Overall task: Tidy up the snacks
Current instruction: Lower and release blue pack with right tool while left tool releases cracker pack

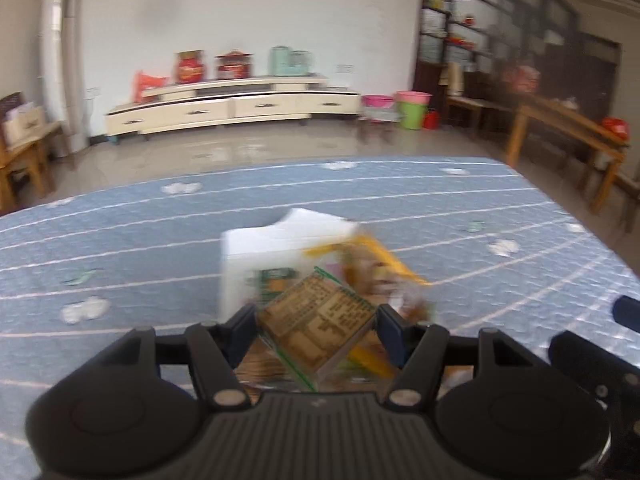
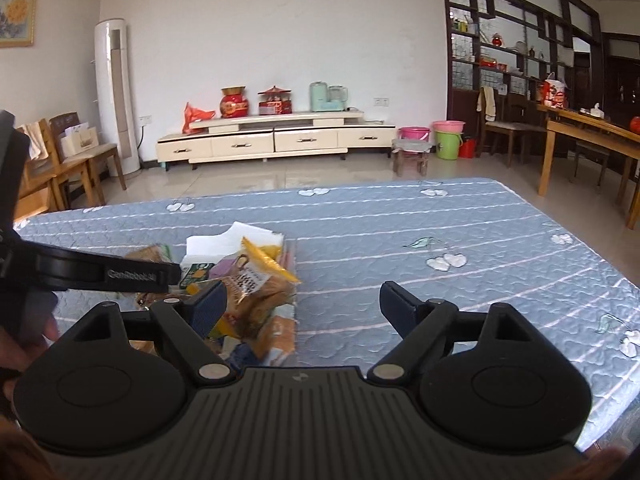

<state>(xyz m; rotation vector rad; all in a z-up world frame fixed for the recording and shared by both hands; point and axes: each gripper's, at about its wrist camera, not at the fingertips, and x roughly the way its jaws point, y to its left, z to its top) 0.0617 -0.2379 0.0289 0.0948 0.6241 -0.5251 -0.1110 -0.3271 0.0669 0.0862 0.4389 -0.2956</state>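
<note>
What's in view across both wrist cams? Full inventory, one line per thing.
Brown printed snack packet with green edge: one, brown and green, between the left gripper's pads.
Yellow-topped bread snack bag: one, yellow and tan, on the snack pile, just ahead of the right gripper's left finger.
Clear plastic bin: one, transparent, on the bed, holding the mixed snacks.
White folded sheet: one, white, at the bin's far end.
Blue quilted bed cover: one, blue with white stripes and hearts, under everything.
Cream TV cabinet: one, along the far wall.
Buckets: pink and green, right of the cabinet.
Left gripper: black, shut on the packet.
Right gripper: black, open, empty.
</note>
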